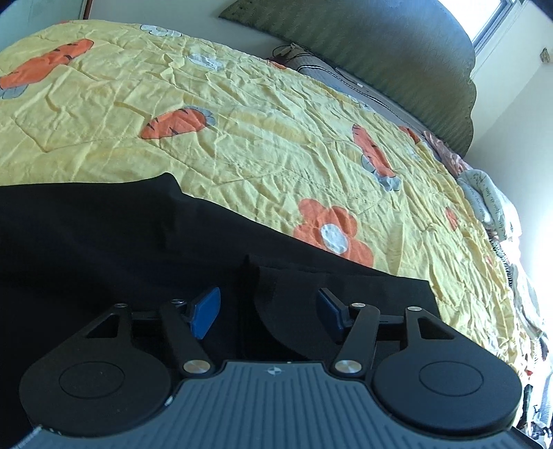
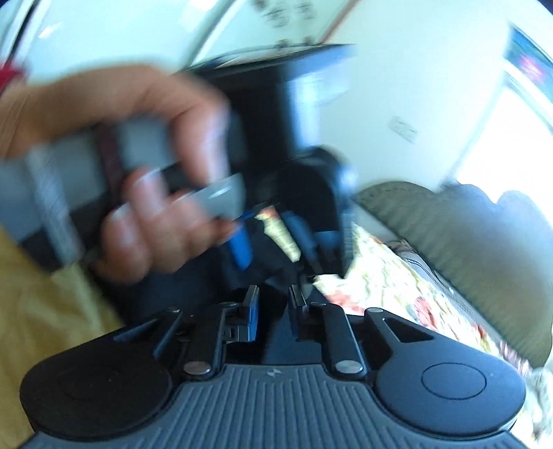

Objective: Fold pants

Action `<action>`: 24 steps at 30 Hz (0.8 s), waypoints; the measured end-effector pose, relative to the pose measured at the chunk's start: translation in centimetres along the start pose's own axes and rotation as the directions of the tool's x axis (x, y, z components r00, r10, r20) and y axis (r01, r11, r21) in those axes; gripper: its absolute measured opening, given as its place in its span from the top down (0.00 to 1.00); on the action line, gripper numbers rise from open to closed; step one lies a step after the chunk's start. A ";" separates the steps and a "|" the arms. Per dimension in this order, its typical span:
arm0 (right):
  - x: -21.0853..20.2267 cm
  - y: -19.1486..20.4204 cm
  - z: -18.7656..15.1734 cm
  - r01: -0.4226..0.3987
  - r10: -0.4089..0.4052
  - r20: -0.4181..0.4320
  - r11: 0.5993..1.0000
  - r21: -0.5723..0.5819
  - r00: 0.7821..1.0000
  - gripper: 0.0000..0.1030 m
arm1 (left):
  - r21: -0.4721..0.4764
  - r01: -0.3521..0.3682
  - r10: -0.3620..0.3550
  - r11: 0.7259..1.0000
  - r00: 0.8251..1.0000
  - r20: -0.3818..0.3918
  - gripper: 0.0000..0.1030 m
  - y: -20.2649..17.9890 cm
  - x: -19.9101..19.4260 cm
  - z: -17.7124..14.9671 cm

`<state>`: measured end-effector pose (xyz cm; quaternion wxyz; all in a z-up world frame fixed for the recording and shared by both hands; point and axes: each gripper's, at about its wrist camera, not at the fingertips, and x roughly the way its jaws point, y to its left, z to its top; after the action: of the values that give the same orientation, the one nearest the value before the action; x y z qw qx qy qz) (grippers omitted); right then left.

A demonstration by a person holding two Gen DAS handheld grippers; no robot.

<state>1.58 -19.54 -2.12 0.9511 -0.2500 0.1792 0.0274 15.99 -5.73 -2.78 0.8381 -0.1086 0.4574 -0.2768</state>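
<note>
The black pants (image 1: 103,248) lie on a yellow quilt (image 1: 242,138) printed with orange flowers and carrots. My left gripper (image 1: 268,311) hangs just over them, open, its blue pads (image 1: 207,309) wide apart. A raised fold of the black cloth sits between the pads, and neither one presses on it. The blurred right wrist view shows my right gripper (image 2: 273,305) with its jaws nearly together and dark pants cloth (image 2: 273,286) filling the narrow gap. Just beyond it, a person's hand (image 2: 155,193) holds the left gripper (image 2: 269,238) over the same cloth.
A green padded headboard (image 1: 397,58) runs along the far side of the bed. Pillows and bunched bedding (image 1: 484,203) lie along the right edge. A bright window (image 1: 497,20) is at the upper right, and white walls stand behind.
</note>
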 end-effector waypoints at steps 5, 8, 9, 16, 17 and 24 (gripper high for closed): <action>-0.2 -1.8 -0.6 -0.112 0.118 -0.034 0.983 0.147 0.992 0.83 | 0.024 -0.056 0.056 0.998 0.998 0.018 0.87 -0.7 0.5 -0.4; -0.2 -1.4 -1.0 -0.169 0.181 -0.060 0.971 0.171 0.982 0.83 | 0.033 -0.080 0.078 0.996 0.996 0.036 0.93 -0.4 0.3 -0.6; -0.1 -1.0 -1.1 -0.174 0.186 -0.068 0.971 0.163 0.980 0.83 | 0.035 -0.084 0.083 0.996 0.996 0.042 0.93 -0.4 0.2 -0.7; -1.1 1.8 -1.2 -0.249 0.254 -0.104 0.967 0.062 0.962 0.83 | 0.147 -0.229 0.210 0.962 0.968 0.137 0.98 -1.7 -0.4 -1.6; -1.2 1.6 -1.1 -0.255 0.261 -0.104 0.965 0.067 0.960 0.83 | 0.160 -0.252 0.230 0.955 0.963 0.144 0.98 -1.8 -0.2 -1.7; -3.5 -4.6 -1.0 -0.369 0.380 0.031 0.872 0.322 0.924 0.83 | 0.201 -0.289 0.260 0.936 0.953 0.156 0.98 -1.5 -0.5 -2.2</action>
<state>-1.31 -23.87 0.46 0.9525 -0.0524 0.2419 0.1774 13.46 -6.51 -3.02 0.9028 0.0331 0.3800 -0.1988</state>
